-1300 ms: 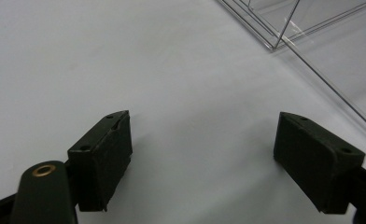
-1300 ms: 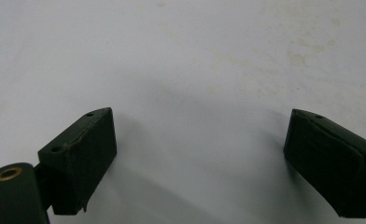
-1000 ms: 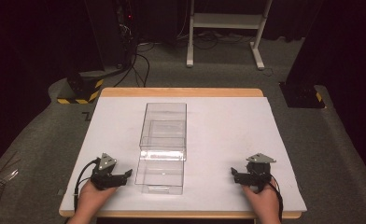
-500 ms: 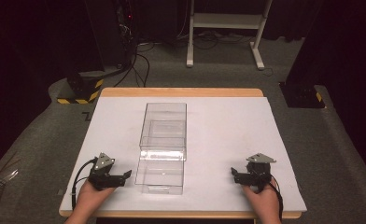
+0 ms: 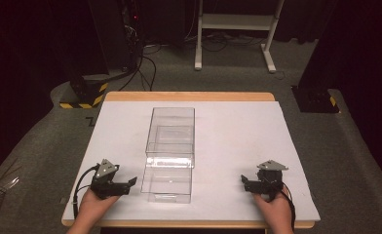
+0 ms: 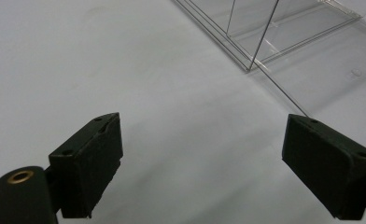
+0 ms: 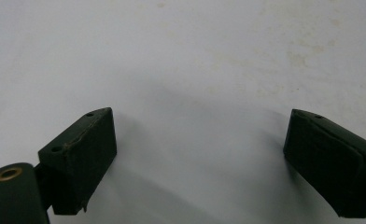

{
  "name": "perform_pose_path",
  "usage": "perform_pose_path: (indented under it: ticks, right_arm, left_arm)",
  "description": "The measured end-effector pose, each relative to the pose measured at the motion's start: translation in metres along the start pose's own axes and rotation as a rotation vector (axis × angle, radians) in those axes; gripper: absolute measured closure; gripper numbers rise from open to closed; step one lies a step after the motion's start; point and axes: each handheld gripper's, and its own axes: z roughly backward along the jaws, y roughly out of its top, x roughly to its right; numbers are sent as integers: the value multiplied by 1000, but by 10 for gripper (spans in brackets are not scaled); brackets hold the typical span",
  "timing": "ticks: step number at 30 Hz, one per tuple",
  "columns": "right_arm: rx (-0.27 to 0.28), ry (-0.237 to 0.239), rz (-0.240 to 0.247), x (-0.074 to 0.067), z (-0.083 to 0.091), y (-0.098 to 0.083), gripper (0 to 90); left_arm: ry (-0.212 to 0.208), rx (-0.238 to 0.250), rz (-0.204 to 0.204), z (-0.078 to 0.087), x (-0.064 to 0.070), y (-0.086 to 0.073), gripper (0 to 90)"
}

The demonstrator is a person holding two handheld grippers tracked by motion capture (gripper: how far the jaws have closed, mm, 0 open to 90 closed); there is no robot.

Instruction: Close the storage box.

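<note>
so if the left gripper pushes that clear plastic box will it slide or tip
The clear box looks thin-walled and empty, so probably light. It lies long and low on the smooth white table, so it would likely slide rather than tip. Its glossy walls may be slippery for the left gripper, whose jaws stand open beside it.

- Left gripper [image 5: 130, 184]: a black, blocky body with a grey three-cornered plate [image 5: 106, 168] on top and a black cable [image 5: 81, 181] looping off behind it.
- Its jaws are matte black wedge blocks, each with small screw holes near the tip; a brass-ringed hole [image 6: 20, 176] sits in the rounded black part below one block.
- Right gripper [image 5: 243, 183]: the same black build and grey plate, with a black cable trailing back along the bare hand.
- Its jaw blocks are scuffed pale along the edges.
</note>
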Motion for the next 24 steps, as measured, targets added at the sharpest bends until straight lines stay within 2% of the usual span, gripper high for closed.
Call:
perform_pose_path:
  ticks: [6,7,9,24]
  right_arm:
    - [-1,-1,3,0,0,0,98]
    - [-1,-1,3,0,0,0,99]
    - [-1,-2,3,0,0,0,100]
    - [0,-1,4,0,0,0,103]
  left_arm:
    - [-6,12,-3,4,0,2,125]
    - [-8,16,6,5,1,2,123]
    - [-8,18,-6,7,1,3,120]
    - [-26,68,-24,23,10,10,119]
